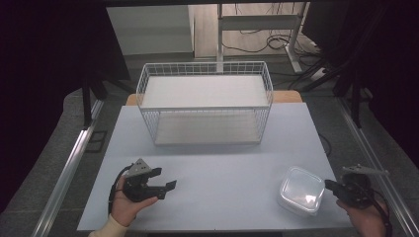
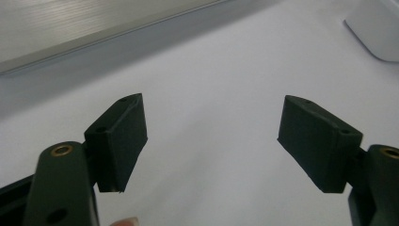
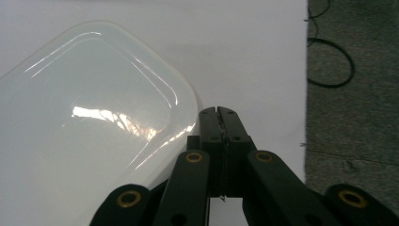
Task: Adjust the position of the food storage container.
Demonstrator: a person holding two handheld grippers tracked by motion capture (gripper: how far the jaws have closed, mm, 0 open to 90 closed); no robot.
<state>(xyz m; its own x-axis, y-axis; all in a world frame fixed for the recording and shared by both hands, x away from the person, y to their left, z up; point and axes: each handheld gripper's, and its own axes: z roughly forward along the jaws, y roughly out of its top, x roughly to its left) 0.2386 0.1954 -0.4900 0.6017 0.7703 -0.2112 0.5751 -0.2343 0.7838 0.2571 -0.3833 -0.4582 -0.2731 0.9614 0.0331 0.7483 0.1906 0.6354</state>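
right gripper point(image 1: 330, 186): near right edge of the table, jaws pressed flat together with nothing between them; tips sit just beside the container's right rim, touching or a hair off, can't tell which.
right gripper close-up point(image 3: 219, 111): clenched pair lies alongside the lid edge, not around it.
container point(image 1: 300, 190): clear squarish plastic box with lid on, near right corner of the table, upright, glare on the lid; looks empty but the milky plastic hides the inside.
container in the right gripper view point(image 3: 89, 117): rounded corner, raised lid rim, lies left of the jaws.
left gripper point(image 1: 167, 189): near left part of the table, held in the person's left hand point(image 1: 126, 207), jaws spread wide, nothing in them, pointing right toward the container, well apart from it.
left gripper close-up point(image 2: 211, 136): gap between the pads is bare tabletop; a corner of the container point(image 2: 376, 35) shows far off at upper right.
step: judged approach stage, container not yet grasped or lifted.
next move: probably the right jaws need to part and straddle the container's wall or rim, or push it inward; left could come across to steady the other side. Smooth lid, likely slippery.
table point(image 1: 212, 173): pale matte board, clean, wooden edge showing at the far corners.
basket point(image 1: 205, 101): white wire two-level rack at the far middle of the table, both shelves bare, well apart from the container; likely destination.
room: dark curtains both sides, metal rails along the table, grey floor, desk legs and loose cables point(image 1: 276, 42) at the back.
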